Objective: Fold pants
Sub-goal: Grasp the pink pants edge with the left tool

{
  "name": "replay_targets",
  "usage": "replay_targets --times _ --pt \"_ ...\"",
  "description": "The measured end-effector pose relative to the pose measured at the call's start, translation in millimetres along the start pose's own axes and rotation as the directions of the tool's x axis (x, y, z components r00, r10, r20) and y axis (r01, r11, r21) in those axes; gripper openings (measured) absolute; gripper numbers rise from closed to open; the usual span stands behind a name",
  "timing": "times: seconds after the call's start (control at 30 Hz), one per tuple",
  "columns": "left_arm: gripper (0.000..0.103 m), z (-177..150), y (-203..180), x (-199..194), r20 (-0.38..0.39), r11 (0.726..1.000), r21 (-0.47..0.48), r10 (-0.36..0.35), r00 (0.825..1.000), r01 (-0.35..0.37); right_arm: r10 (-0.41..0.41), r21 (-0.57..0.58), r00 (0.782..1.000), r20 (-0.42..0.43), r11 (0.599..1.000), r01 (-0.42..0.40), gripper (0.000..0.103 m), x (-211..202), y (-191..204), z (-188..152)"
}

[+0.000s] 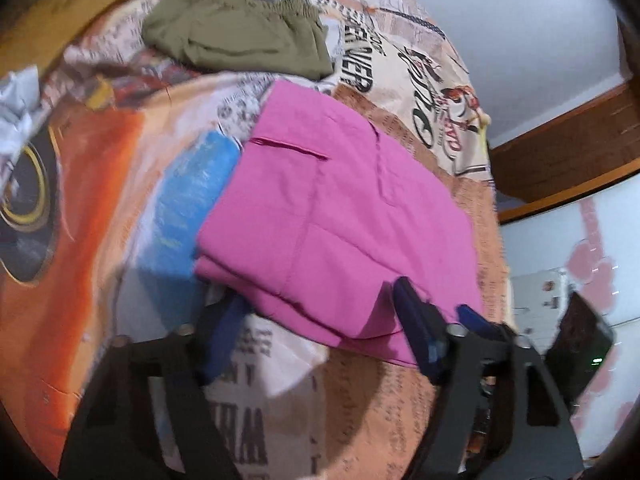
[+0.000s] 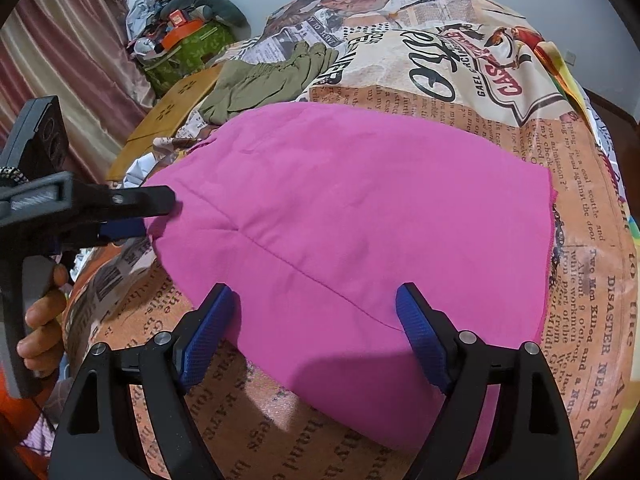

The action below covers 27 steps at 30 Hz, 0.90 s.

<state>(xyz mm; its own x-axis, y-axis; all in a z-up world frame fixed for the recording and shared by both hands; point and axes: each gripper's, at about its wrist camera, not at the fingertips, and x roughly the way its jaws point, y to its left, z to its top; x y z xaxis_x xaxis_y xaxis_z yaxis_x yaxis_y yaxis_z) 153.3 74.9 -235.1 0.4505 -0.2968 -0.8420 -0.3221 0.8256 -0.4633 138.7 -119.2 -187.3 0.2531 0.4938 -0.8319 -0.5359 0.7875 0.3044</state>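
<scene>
So the pink pants (image 2: 352, 224) are lying folded up into a thick flat rectangle on the bed (image 2: 520, 128), which has this loud newspaper-and-poster print sheet on it. From the left wrist view you can see the stacked layers at the near edge and a pocket slit on top.

The right claw (image 2: 316, 336) is spread wide, its blue pads (image 2: 420, 336) sitting over the near edge of the pants, one on each side of the seam, with nothing pinched between them. The left claw (image 1: 316, 320) is wide open too, at the pants' left edge; in its own view one pad (image 1: 224, 328) looks tucked under the fabric edge and the other (image 1: 416, 324) sits on top, but it isn't squeezing anything. The person's hand (image 2: 40, 316) is wrapped round its handle.

Further back on the bed there's a crumpled pair of olive green pants (image 1: 240, 32), well apart from the pink ones. A pile of stuff on a green bag (image 2: 180, 36) sits by the curtain (image 2: 72, 48).
</scene>
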Motion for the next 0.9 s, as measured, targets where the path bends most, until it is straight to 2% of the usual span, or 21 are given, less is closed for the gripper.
replay_targets --times 0.13,0.2,0.37,0.5,0.6,0.7,0.77,0.87,0.9 --pt "0.042 6.7 4.8 0.4 0.041 0.999 -0.008 0.031 0.999 -0.031 0.001 0.0 1.0 0.0 1.0 -0.001 0.082 0.3 -0.2 -0.2" --pt "0.023 11.3 7.5 0.1 0.061 0.999 -0.014 0.047 0.997 -0.047 0.001 0.001 1.0 0.001 1.0 -0.001 0.082 0.3 0.0 -0.3" --pt "0.017 14.1 -6.3 -3.0 0.116 0.99 0.083 0.108 0.987 -0.118 0.01 0.007 1.0 0.005 1.0 -0.01 0.082 0.0 -1.2 -0.9" --pt "0.016 7.3 -18.9 -11.8 0.192 0.967 0.168 0.156 0.969 -0.19 0.013 0.014 1.0 0.012 1.0 -0.014 0.082 -1.4 -2.1 -1.6" --pt "0.016 2.8 -13.8 -19.6 0.203 0.965 0.175 0.16 0.966 -0.197 0.019 0.03 1.0 0.023 0.999 -0.02 0.081 -4.1 -4.4 -2.8" --pt "0.016 -3.1 -0.8 -29.8 0.227 0.958 0.156 0.202 0.953 -0.24 0.025 0.039 0.999 0.028 0.999 -0.026 0.081 -6.3 -5.9 -4.7" --pt "0.016 -6.6 8.7 -37.6 0.247 0.949 0.145 0.24 0.939 -0.281 0.028 0.035 0.999 0.032 0.999 -0.029 0.081 -7.7 -5.6 -5.1" --pt "0.016 -11.2 17.6 -50.3 0.301 0.918 0.146 0.313 0.901 -0.368 0.016 0.027 0.999 0.029 0.999 -0.017 0.081 -8.6 -4.3 -5.4" --pt "0.015 -12.8 18.7 -55.4 0.328 0.904 0.149 0.337 0.882 -0.401 0.01 0.028 1.0 0.026 1.0 -0.011 0.081 -8.5 -4.1 -6.2"
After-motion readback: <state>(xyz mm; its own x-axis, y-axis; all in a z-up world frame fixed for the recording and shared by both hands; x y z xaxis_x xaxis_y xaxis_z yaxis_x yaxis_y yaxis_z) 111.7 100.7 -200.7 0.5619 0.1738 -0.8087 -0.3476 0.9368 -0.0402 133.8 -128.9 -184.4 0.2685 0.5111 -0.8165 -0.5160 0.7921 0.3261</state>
